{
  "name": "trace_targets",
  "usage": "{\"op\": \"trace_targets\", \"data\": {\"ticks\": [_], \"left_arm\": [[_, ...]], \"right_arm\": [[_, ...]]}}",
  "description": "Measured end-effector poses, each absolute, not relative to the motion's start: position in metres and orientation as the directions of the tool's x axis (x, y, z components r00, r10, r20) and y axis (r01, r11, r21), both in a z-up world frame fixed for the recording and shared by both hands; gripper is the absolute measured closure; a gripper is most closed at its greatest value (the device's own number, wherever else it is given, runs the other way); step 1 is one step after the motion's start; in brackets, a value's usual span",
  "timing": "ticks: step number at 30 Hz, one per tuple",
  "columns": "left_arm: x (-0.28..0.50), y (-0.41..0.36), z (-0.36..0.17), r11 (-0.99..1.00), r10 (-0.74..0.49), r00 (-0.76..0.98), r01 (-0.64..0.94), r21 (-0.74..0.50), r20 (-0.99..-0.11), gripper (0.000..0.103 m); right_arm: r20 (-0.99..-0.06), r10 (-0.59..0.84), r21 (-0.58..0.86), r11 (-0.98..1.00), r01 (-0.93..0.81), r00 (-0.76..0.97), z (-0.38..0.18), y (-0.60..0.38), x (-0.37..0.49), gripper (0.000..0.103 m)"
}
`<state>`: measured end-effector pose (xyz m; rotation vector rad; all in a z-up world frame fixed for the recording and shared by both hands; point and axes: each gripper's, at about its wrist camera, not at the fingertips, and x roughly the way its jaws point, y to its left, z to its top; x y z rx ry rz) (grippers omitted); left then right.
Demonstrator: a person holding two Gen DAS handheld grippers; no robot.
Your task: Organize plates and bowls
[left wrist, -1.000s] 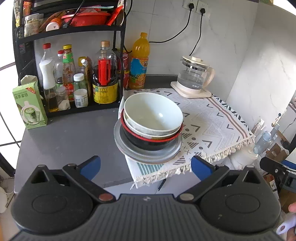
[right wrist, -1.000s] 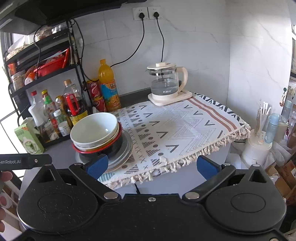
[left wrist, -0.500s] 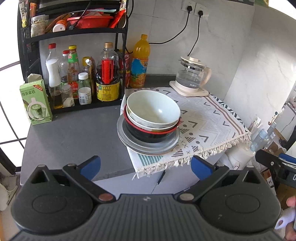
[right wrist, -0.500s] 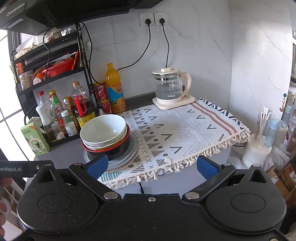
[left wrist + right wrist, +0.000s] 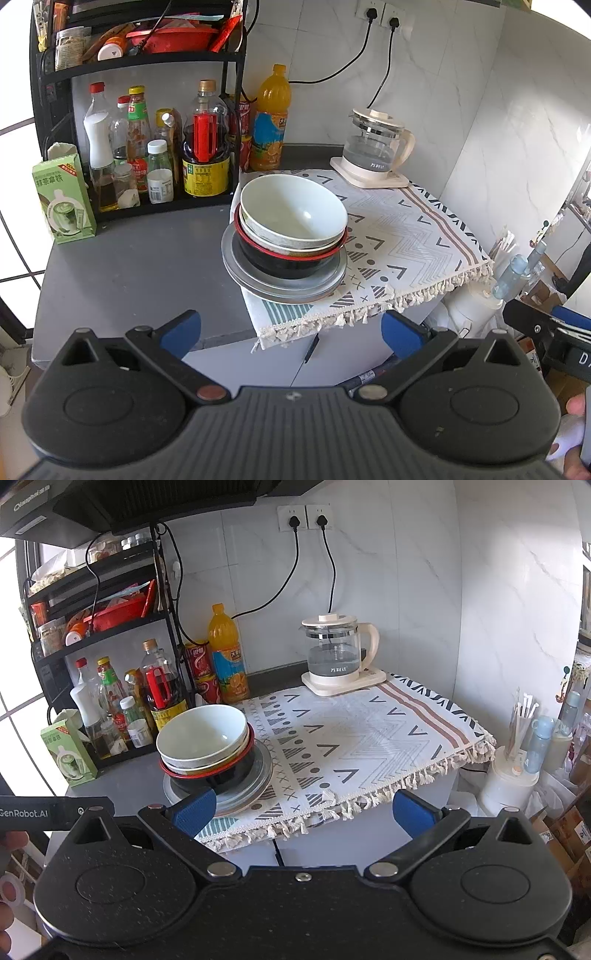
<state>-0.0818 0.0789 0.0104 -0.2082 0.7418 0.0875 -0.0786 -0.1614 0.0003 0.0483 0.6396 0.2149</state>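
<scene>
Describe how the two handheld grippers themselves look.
Both look alike: the left gripper and right gripper have matte black bodies with round raised discs, angled black linkage arms with metal pivot pins, and blue pads on the jaws. The left's housing seen in the right view reads GenRobot.AI in white.

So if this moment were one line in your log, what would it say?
left gripper: open, empty | right gripper: open, empty | bowls: nested on plate, at cloth edge | contact: none
</scene>
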Motion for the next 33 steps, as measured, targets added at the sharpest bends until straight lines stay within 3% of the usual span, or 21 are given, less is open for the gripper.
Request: {"op": "trace_targets", "data": {"ticks": [33], "left_arm": [[-0.053,0.074,0.003,0.980,-0.019,0.719,-0.126,-0.157,-0.695,0.000]], "right_arm": [[-0.610,0.169,0.096,0.986,-0.139,0.774,-0.009,-0.163,-0.068,0.000]]}}
